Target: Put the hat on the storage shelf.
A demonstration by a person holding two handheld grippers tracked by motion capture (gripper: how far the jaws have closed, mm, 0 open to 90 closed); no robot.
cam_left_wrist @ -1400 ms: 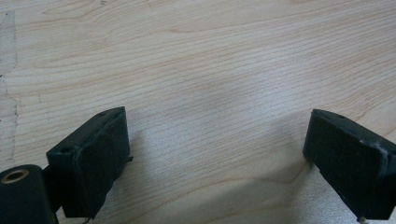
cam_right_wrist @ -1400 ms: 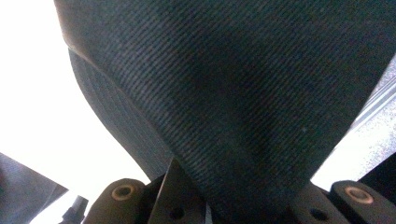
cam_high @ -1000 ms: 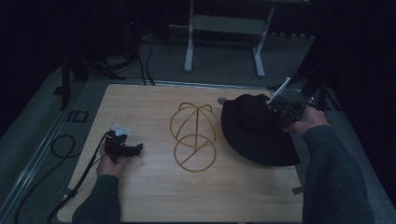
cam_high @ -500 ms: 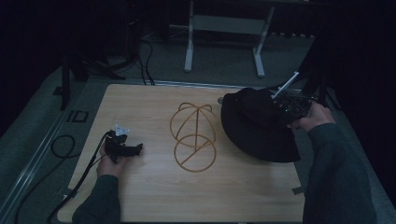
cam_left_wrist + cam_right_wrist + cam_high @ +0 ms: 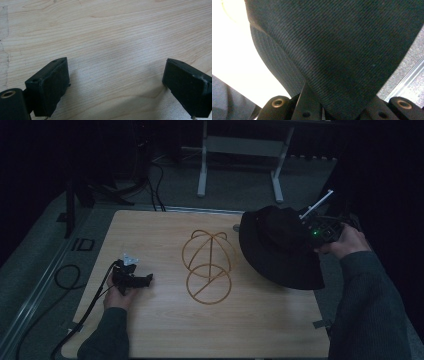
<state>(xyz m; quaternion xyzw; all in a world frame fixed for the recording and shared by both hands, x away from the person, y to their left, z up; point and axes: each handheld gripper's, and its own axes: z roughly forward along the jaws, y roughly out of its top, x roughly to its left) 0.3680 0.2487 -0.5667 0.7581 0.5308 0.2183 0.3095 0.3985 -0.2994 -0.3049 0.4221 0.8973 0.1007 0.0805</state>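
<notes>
A wooden counter (image 5: pixel 165 330) in dim light. The right gripper (image 5: pixel 320 231) pinches the brim of a black hat (image 5: pixel 280 247), apparently lifted at the counter's right edge. A wire hat stand (image 5: pixel 209 265) sits mid-counter, just left of the hat. The left gripper (image 5: pixel 131 279) rests near the left edge, its fingers (image 5: pixel 50 85) wide apart and holding nothing.

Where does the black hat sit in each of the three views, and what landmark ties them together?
High view: the black hat hangs at the table's right edge, its brim pinched by the right gripper.
Left gripper view: not in it; open jaws over bare wooden table.
Right gripper view: its ribbed fabric spreads up from the jaws clamped on it.
Shared landmark: the pale wooden table.
</notes>
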